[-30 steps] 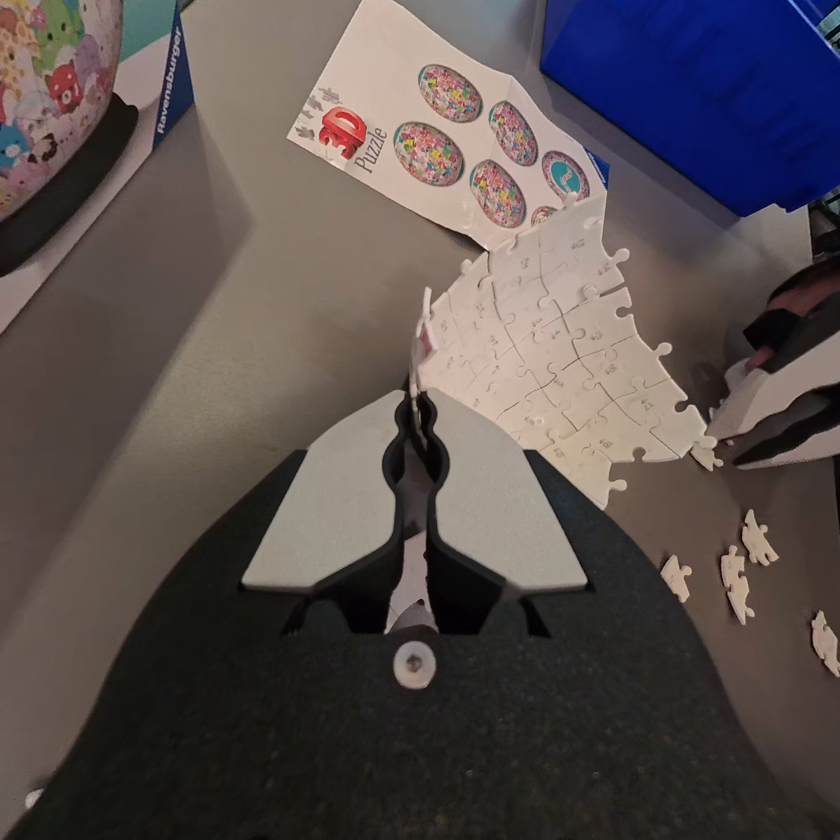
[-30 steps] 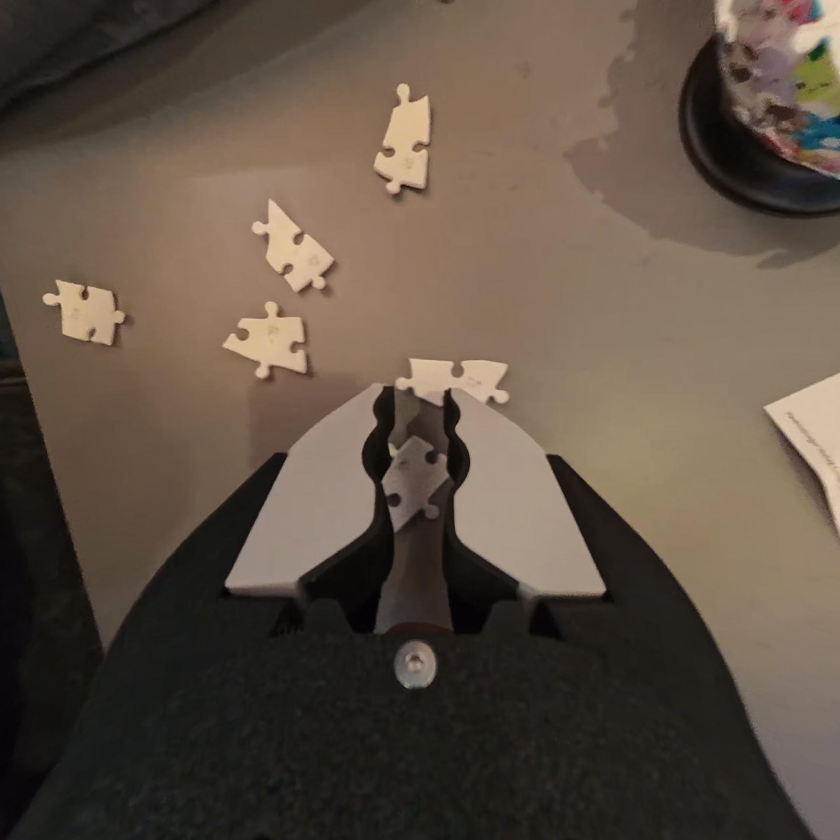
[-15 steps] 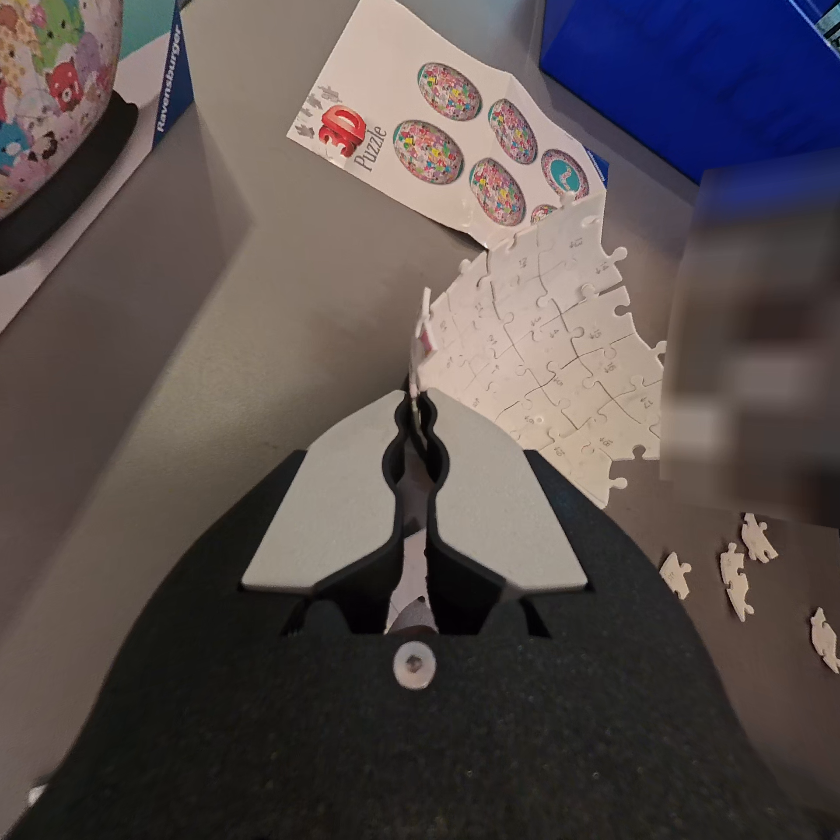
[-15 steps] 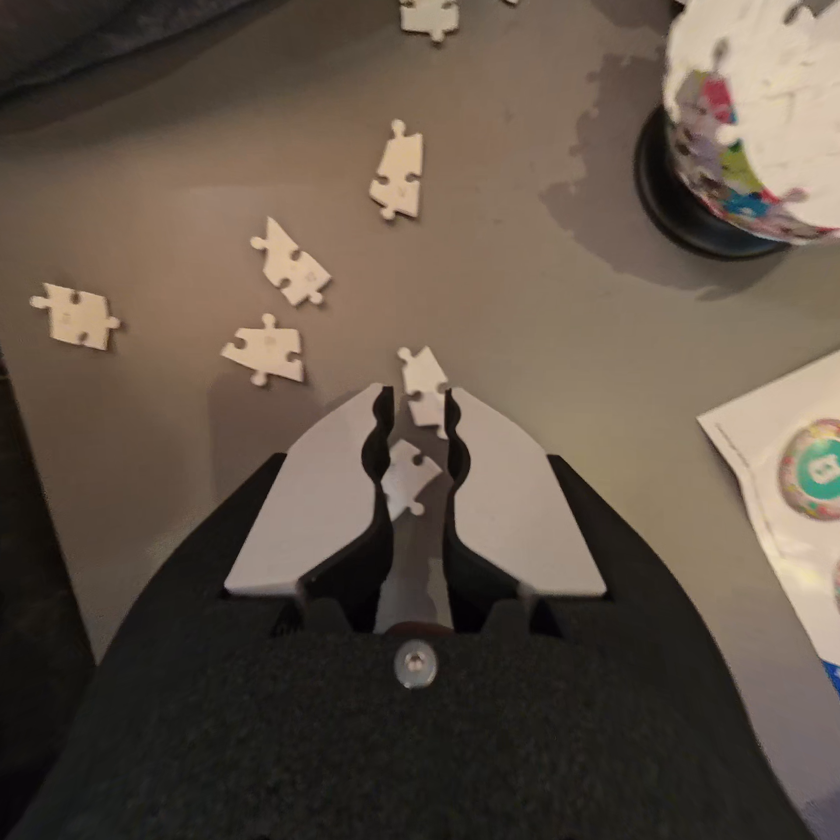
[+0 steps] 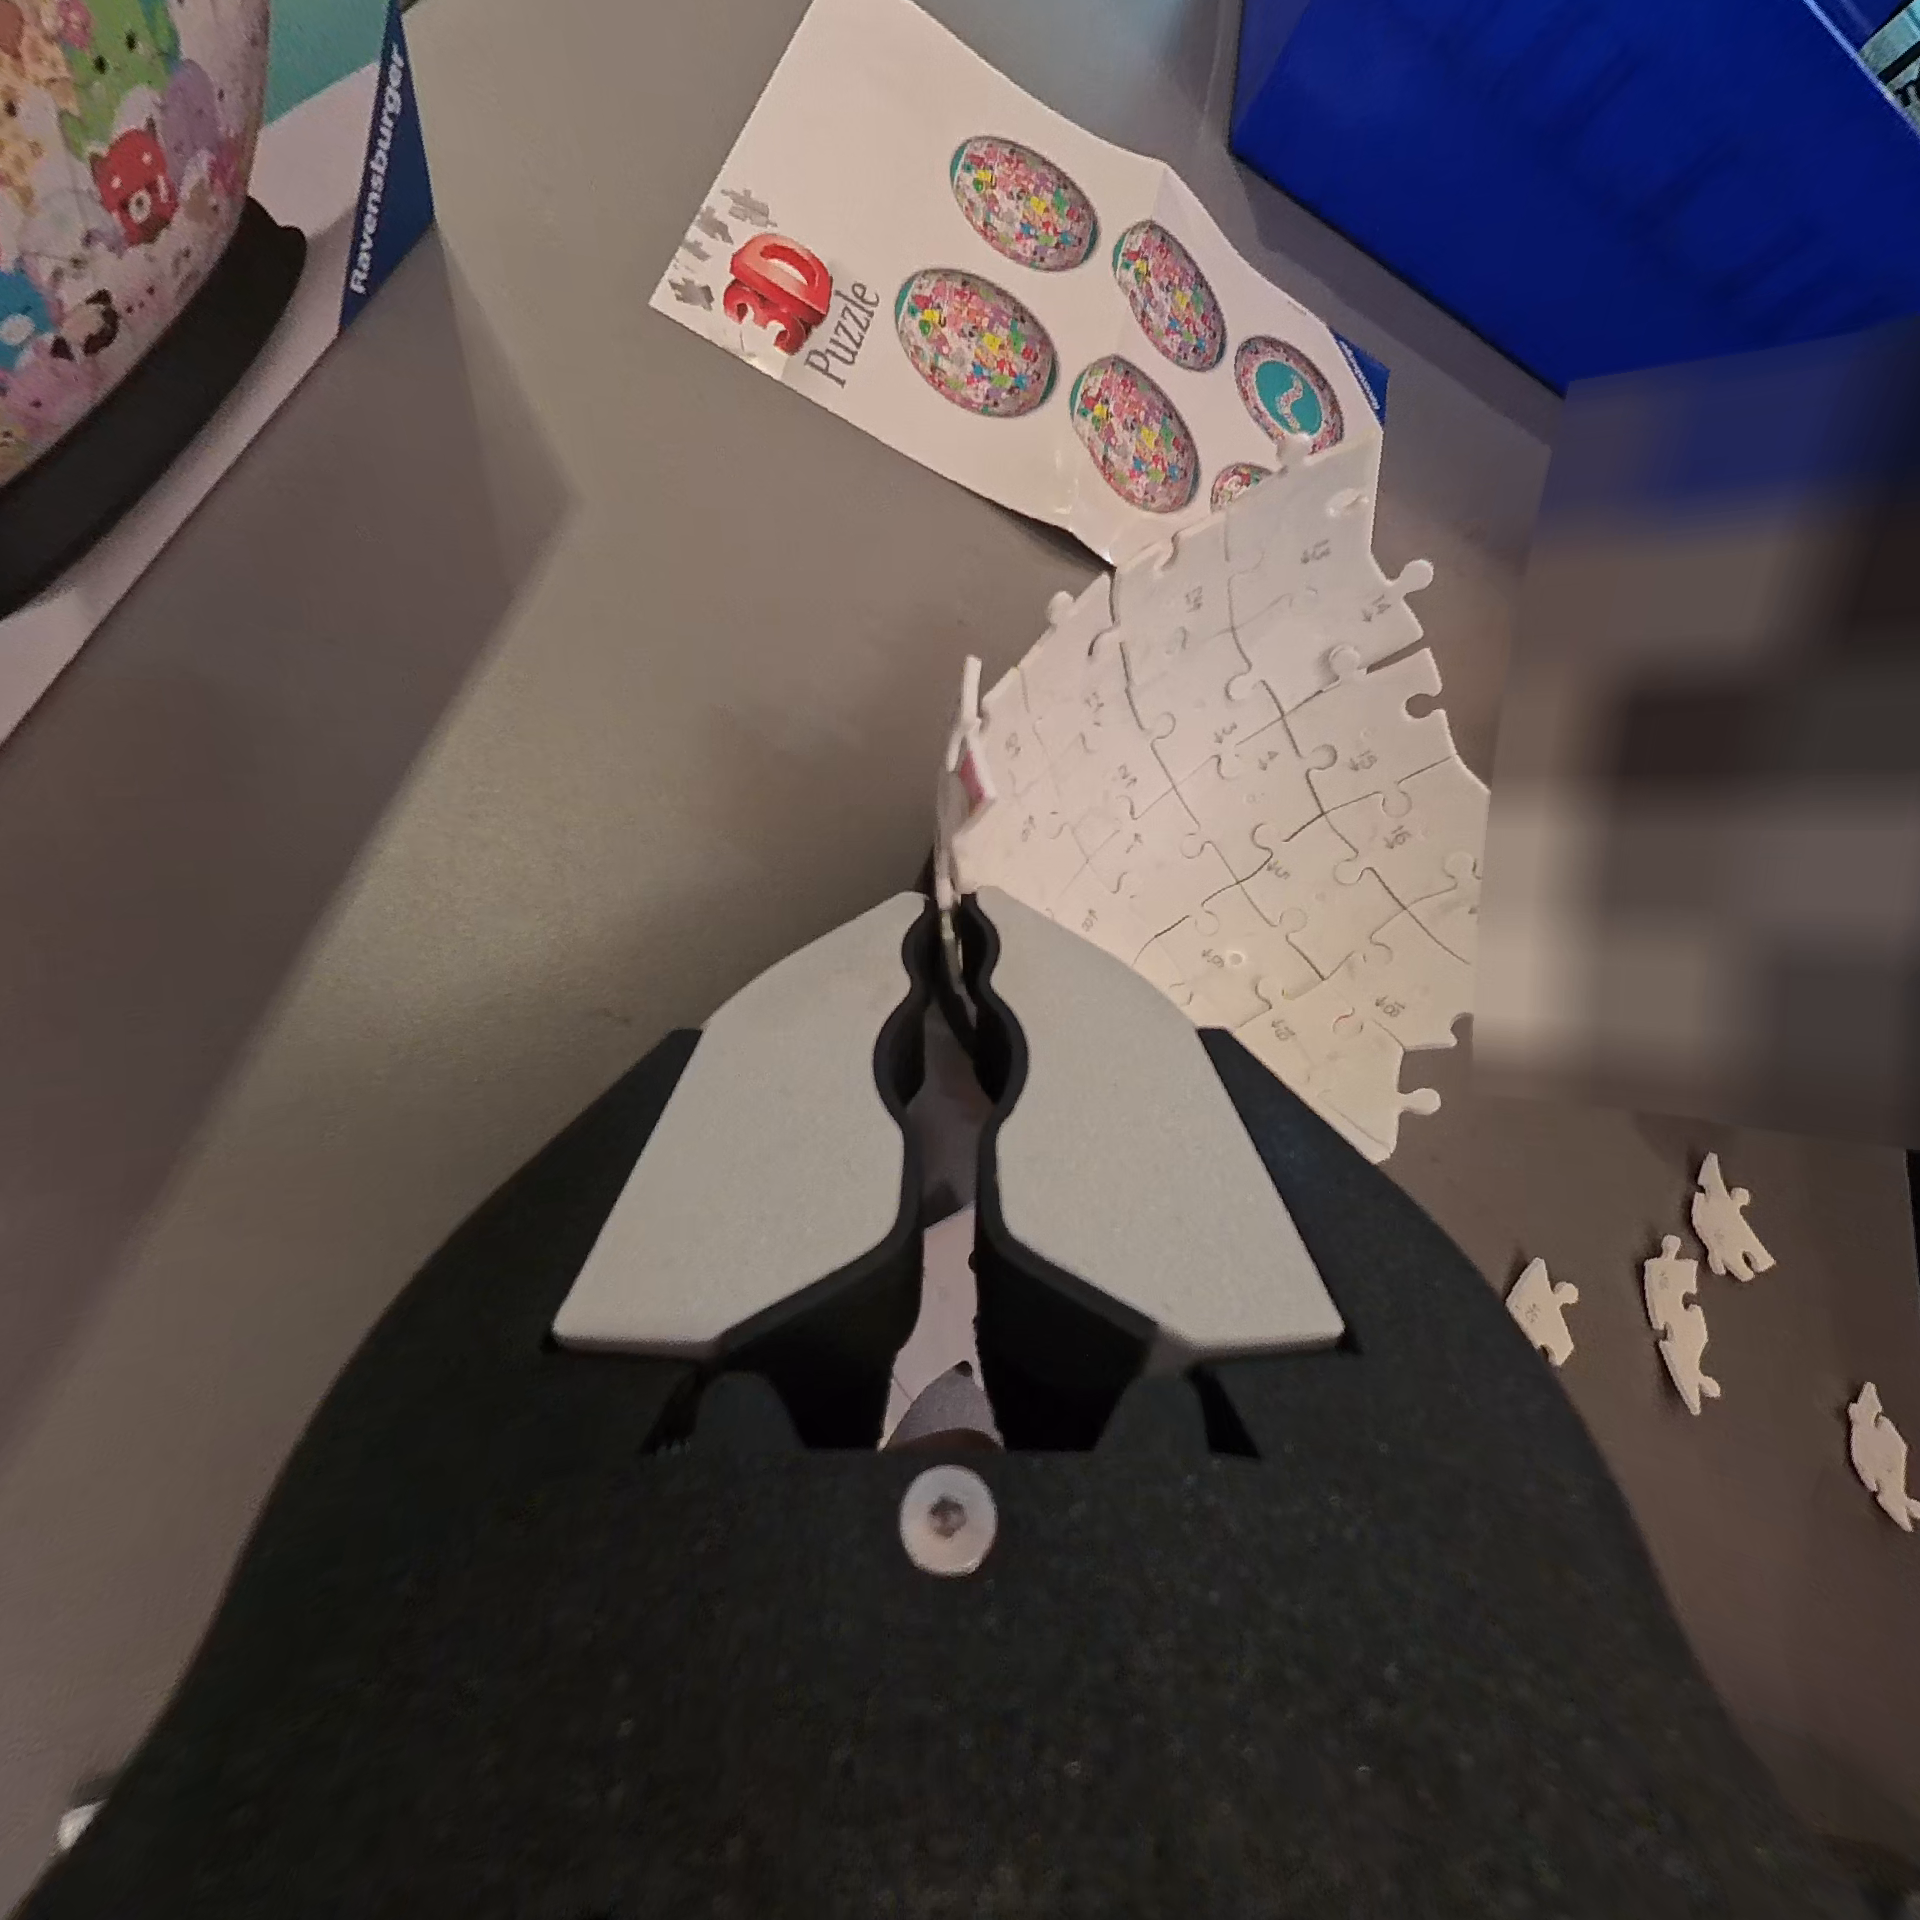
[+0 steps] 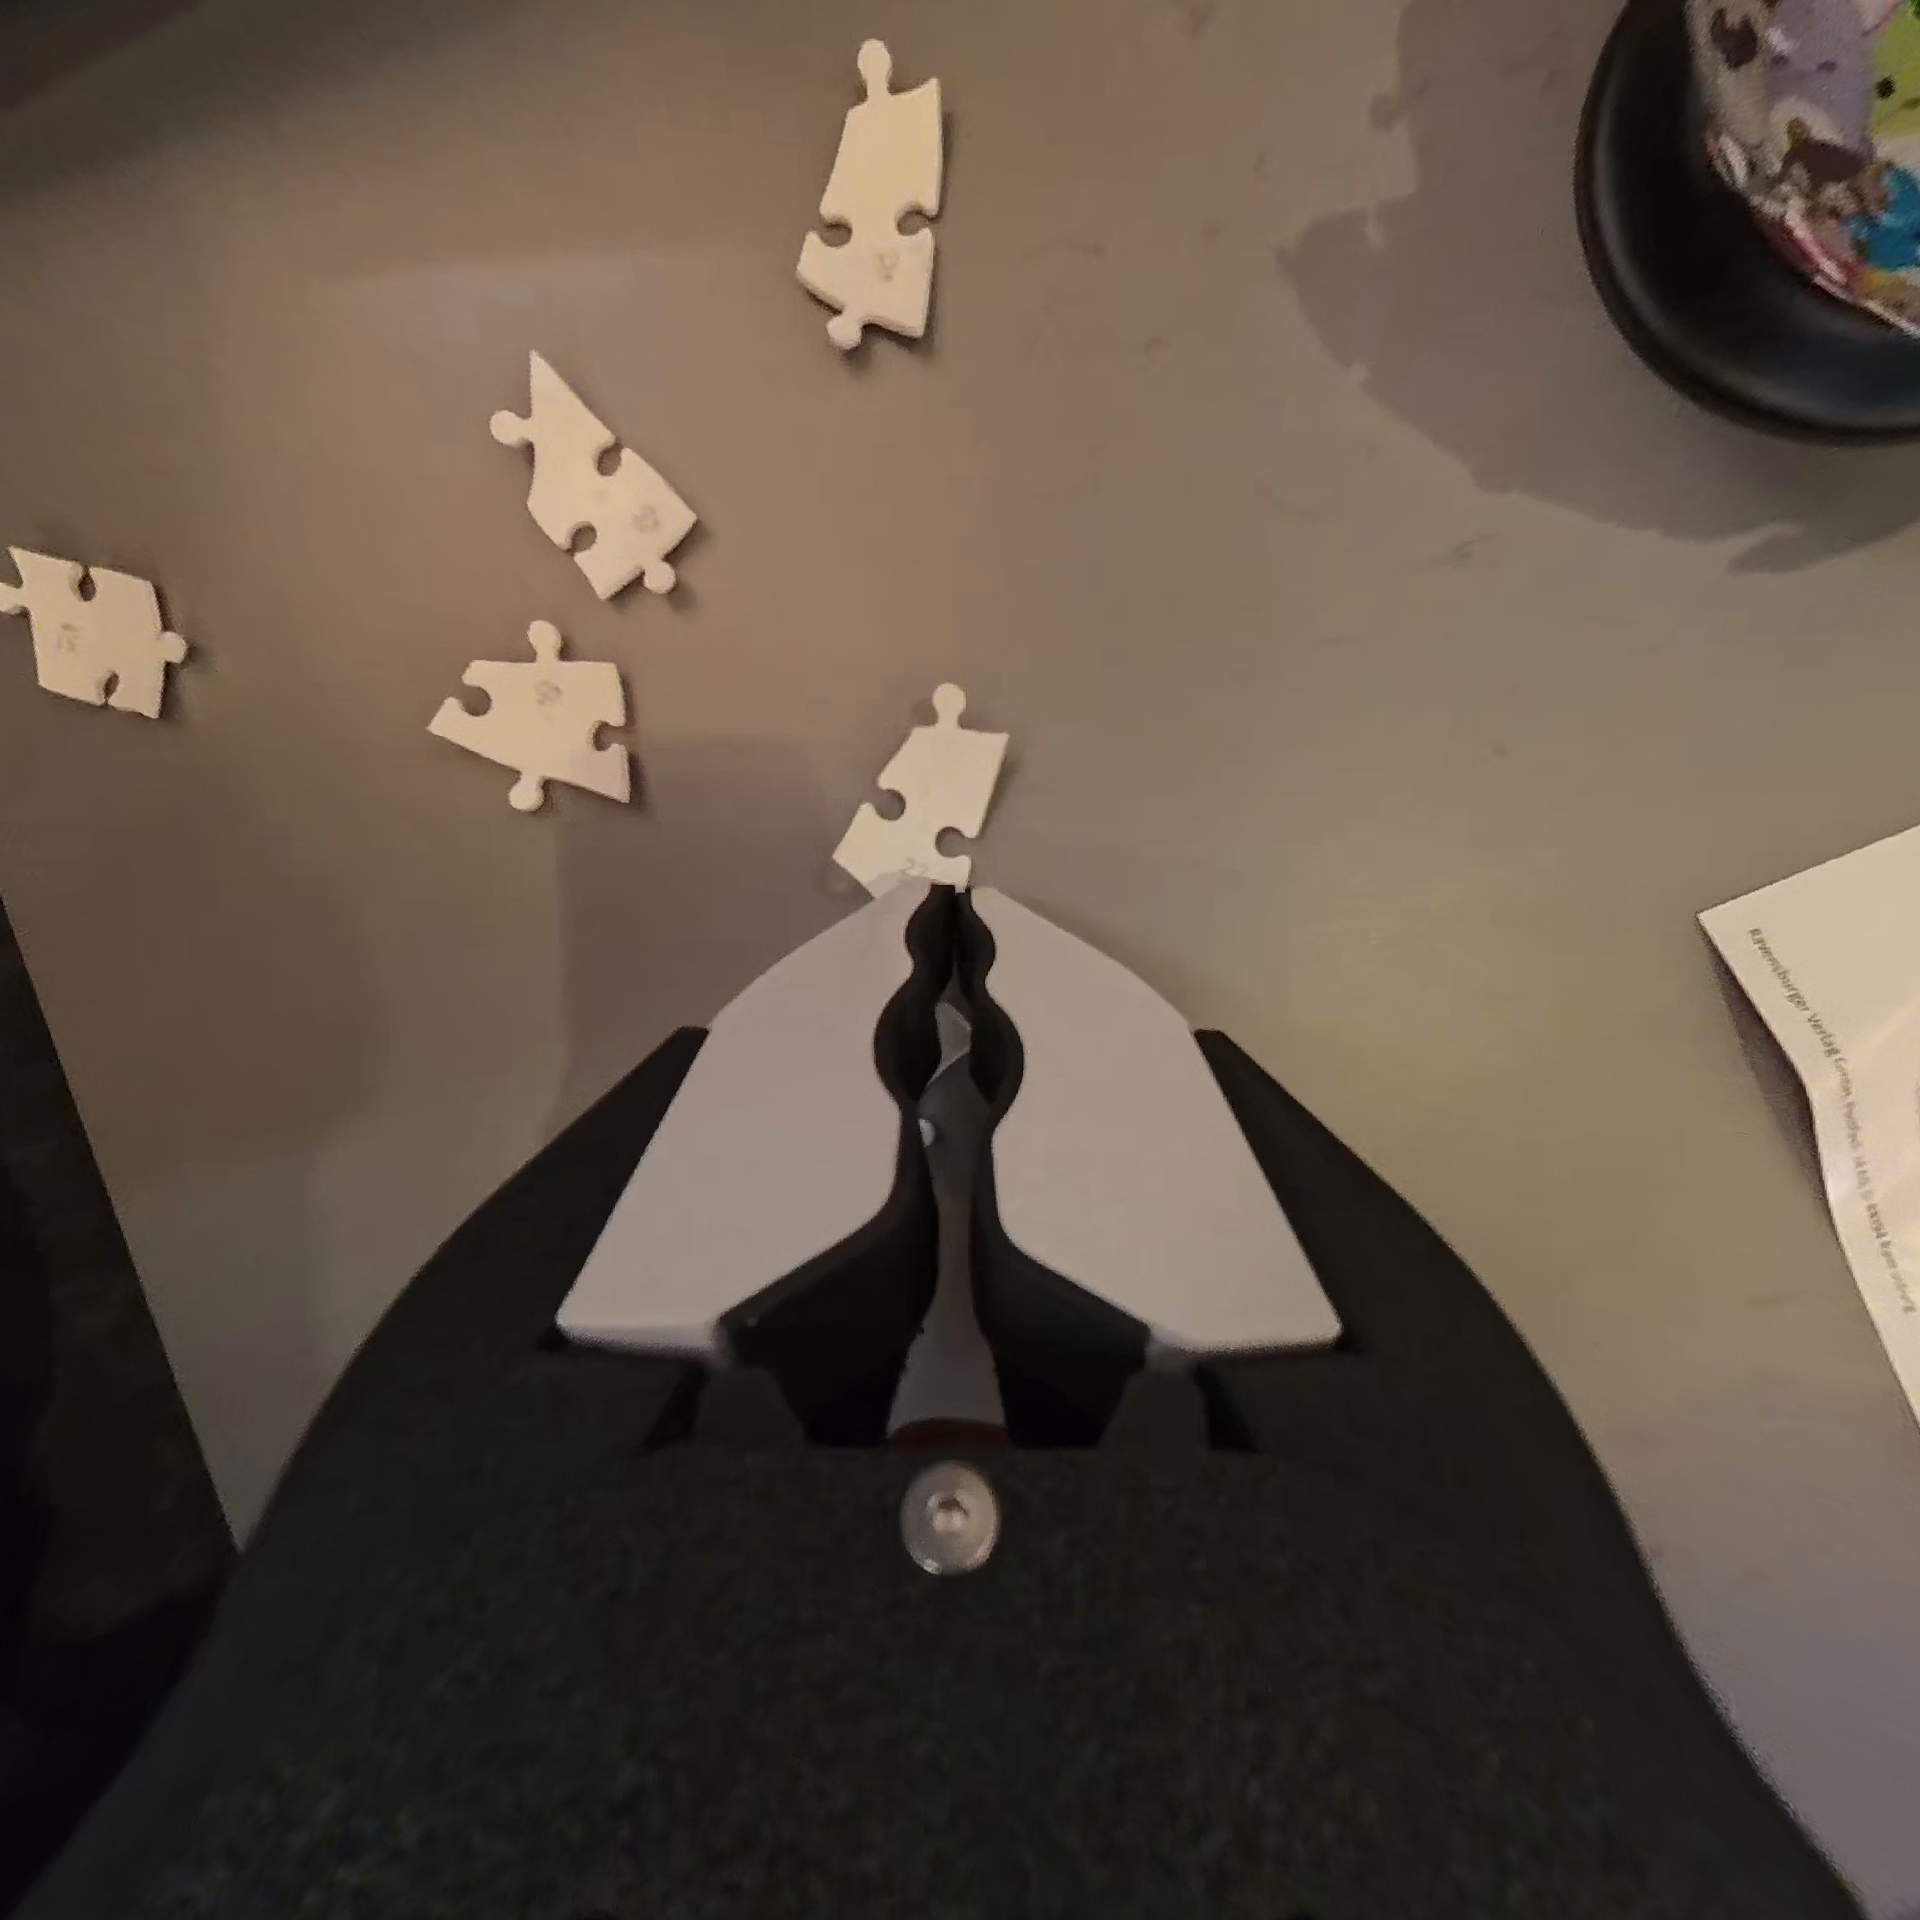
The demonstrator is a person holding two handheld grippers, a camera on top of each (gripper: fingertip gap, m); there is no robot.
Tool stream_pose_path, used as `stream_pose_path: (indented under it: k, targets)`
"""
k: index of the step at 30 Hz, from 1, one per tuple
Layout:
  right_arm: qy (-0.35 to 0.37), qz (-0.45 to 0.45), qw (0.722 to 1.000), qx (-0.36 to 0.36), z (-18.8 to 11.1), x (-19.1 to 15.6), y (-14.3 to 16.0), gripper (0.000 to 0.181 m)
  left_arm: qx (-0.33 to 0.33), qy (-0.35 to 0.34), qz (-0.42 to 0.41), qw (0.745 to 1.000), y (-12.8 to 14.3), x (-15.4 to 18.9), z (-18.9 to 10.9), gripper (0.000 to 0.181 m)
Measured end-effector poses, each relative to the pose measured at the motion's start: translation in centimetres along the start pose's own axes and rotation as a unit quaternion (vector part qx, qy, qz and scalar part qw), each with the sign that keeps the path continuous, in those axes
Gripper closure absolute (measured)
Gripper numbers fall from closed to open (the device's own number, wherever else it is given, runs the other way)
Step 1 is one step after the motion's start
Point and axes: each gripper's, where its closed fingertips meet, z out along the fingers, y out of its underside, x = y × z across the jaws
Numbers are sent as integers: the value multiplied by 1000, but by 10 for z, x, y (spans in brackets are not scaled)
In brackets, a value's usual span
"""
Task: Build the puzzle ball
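In the left wrist view my left gripper [image 5: 951,914] is shut on the near edge of the partly built puzzle ball shell [image 5: 1278,831], whose curved white inside faces me. In the right wrist view my right gripper [image 6: 951,899] is shut on the lower edge of a white puzzle piece [image 6: 930,800] down at the grey table. The ball's coloured outside [image 6: 1829,156] shows on a black stand [image 6: 1683,312] at the top right of that view.
Several loose white pieces lie on the table [image 6: 603,499], [image 6: 881,208], [image 6: 540,717], [image 6: 99,634], and some show in the left wrist view [image 5: 1678,1309]. A printed leaflet [image 5: 997,312], a blue box [image 5: 1558,156] and the puzzle's carton [image 5: 125,208] stand behind. The gap from one gripper's tips to the other's is roughly 25 cm.
My right gripper has closed from open onto a single puzzle piece that has turned between its tips, and has moved closer to the table. My left gripper has kept its hold and place.
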Motion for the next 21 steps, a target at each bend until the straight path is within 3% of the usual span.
stream_pose_path:
  k: [8, 12, 15, 17, 21]
  targets:
    - [-4, 22, 999, 39, -5, -17, -12, 181, -1, 0, 1, 1000, 0, 0, 0, 178]
    - [62, -118, 988, 75, -15, -10, -24, 158, 0, 2, 0, 1000, 0, 0, 0, 178]
    - [25, -170, 982, 76, -17, -3, -22, 158, -1, 2, 1, 1000, 1, 0, 0, 178]
    - [-7, -163, 985, 62, -13, 3, -17, 144, -3, 3, 3, 1000, 1, 1, 0, 178]
    - [-54, -175, 980, 74, -6, 0, -18, 134, -3, 7, 2, 1000, 2, 1, -1, 178]
